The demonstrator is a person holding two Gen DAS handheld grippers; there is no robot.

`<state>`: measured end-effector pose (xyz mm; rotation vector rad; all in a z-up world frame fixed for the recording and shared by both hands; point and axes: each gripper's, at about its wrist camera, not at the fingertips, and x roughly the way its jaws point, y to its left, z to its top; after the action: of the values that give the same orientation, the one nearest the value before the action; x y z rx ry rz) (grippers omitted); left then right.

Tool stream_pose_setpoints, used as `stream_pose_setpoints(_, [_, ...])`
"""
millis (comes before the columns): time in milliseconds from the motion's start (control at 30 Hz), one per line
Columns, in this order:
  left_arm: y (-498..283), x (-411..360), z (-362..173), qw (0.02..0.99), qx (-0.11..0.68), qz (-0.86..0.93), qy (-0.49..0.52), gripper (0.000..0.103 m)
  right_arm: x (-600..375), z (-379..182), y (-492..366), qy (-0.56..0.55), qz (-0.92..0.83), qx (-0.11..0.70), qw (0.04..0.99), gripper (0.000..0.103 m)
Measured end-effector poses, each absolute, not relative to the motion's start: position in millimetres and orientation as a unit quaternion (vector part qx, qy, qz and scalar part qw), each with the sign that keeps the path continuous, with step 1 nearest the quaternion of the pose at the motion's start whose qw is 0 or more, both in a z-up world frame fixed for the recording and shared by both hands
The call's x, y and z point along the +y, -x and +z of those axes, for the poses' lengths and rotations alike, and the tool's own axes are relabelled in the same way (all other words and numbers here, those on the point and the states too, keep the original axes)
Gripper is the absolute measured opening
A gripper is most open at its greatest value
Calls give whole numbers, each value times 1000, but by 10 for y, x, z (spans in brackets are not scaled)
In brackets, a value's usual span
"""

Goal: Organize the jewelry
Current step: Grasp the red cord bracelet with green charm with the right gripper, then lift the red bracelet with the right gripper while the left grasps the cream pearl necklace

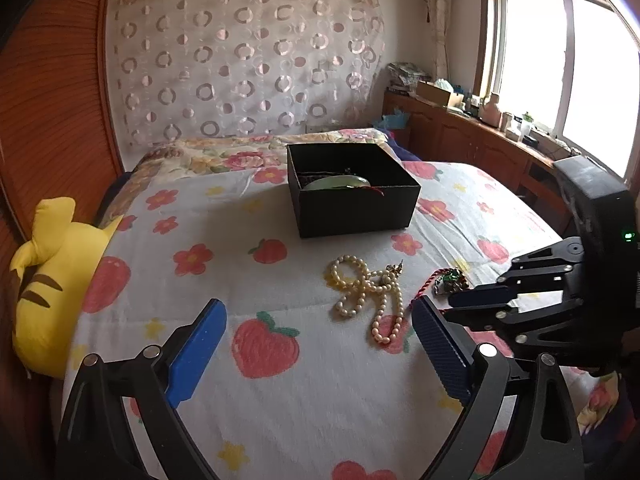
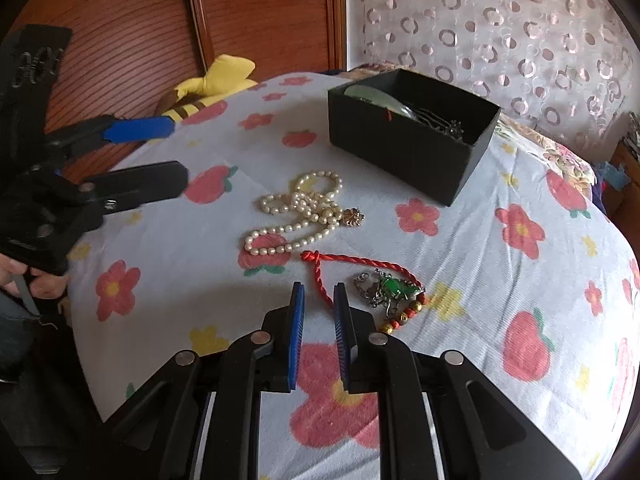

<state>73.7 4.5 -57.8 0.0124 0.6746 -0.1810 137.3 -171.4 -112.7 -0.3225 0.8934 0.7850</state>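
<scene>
The right gripper (image 2: 319, 296) hung narrowly parted with nothing gripped, over the red cord bracelet (image 2: 352, 265) on the bedsheet (image 2: 180, 280). The left gripper (image 1: 318, 314) gaped empty near the pearl necklace (image 1: 366, 294). Beyond stood the black box (image 1: 352, 208).

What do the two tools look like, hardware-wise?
Both match: black linkage arms with silver pivot pins, flat blue ribbed pads on the fingers. Left tool and right tool share this build. The right tool's black body shows a small green indicator light. No cables visible.
</scene>
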Motion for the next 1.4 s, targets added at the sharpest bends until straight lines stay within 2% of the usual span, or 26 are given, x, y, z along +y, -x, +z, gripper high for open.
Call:
stream_pose_setpoints(367, [-723,58,-572,940,330,-88,-5,91,-1651,-1150,-1412,175,366,418,813,17])
stream_pose_setpoints(400, [-724,56,-573,940,330,-89,-6,91,-1646,-1148,-1399,180,364,415,814,15])
stream_pose_setpoints(467, [-726,55,-573,940,330,-88,-7,91,-1645,-1149,-1393,181,367,415,813,3])
stream_pose_setpoints(600, [-712,72,-582,939,332,-89,-5,91,-1668,-1115,-1347,186,357,403,822,2])
stream_pose_setpoints(933, [-703,59,-694,933,348,-97,0,91,-2079,-511,-1296,132,331,323,877,2])
stream_pose_setpoints(1133, [-721,-3,-715,929,353,-110,-3,91,-2291,-288,-1286,110,325,302,890,2])
stream_pose_setpoints(1200, [-727,-30,-723,928,354,-118,-3,88,-2351,-257,-1267,104,323,298,892,2])
stream_pose_setpoints(1267, [-753,-53,-736,925,359,-124,-3,79,-2385,-251,-1249,102,323,297,893,2])
stream_pose_setpoints(1400, [-830,-83,-755,920,368,-133,-3,68,-2383,-307,-1210,100,323,300,892,2])
